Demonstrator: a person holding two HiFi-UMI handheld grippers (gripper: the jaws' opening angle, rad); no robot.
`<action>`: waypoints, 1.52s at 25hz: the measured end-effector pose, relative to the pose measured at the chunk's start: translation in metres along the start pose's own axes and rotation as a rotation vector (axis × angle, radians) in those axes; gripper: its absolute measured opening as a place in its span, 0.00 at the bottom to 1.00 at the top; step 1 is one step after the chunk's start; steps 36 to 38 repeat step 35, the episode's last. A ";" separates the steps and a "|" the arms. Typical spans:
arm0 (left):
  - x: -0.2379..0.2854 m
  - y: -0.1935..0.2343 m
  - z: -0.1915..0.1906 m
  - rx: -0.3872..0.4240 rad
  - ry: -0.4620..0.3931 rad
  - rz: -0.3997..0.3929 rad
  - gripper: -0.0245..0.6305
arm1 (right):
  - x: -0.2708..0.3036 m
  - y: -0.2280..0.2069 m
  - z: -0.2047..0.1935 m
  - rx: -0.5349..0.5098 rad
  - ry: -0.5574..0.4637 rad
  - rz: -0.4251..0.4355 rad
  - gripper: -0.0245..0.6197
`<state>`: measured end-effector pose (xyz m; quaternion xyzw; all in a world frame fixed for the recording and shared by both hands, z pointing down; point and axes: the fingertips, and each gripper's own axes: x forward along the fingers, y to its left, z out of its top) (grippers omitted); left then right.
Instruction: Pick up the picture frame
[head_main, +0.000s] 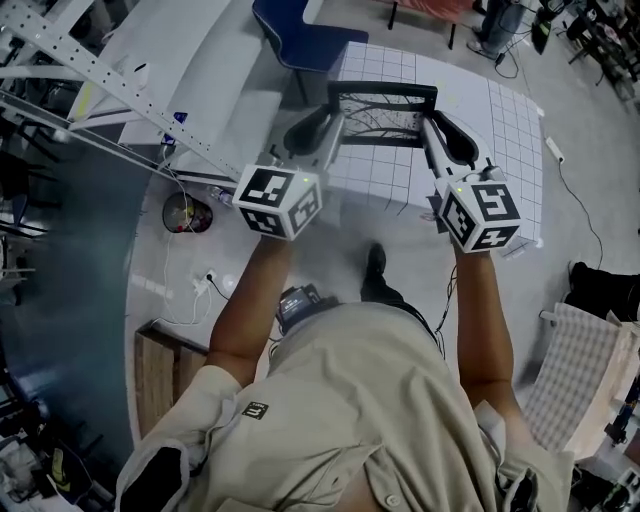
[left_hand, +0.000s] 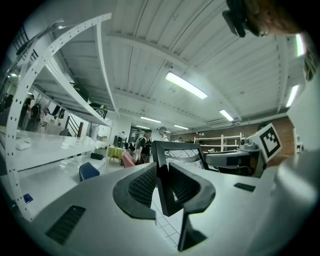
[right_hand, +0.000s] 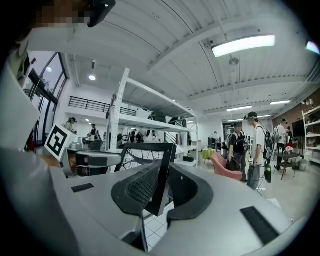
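This looks like a big open lab or workshop hall: white perforated shelving racks (right_hand: 116, 105) rise under a ribbed ceiling with strip lights (left_hand: 186, 85). A power strip (head_main: 555, 150) lies on the bare grey floor (head_main: 600, 110) (people (right_hand: 257, 145) with backpacks stand farther off).

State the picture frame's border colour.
Black: the picture frame is clearest in the head view.

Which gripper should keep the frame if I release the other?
Neither left nor right clearly wins. The left gripper is shut on the frame at its left bar, the right gripper on its right bar, at about the same height above the table. Held by one side it may twist; keep both.
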<state>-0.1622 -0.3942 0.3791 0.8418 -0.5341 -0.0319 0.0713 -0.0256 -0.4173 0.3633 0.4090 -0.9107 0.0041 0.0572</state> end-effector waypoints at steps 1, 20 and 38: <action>-0.005 -0.002 0.007 0.004 -0.016 -0.003 0.15 | -0.003 0.004 0.009 -0.010 -0.011 -0.001 0.15; -0.081 -0.014 0.075 0.062 -0.141 -0.033 0.15 | -0.048 0.072 0.095 -0.130 -0.131 -0.019 0.12; -0.049 0.051 0.119 0.014 -0.128 -0.038 0.15 | 0.028 0.068 0.142 -0.143 -0.083 -0.030 0.12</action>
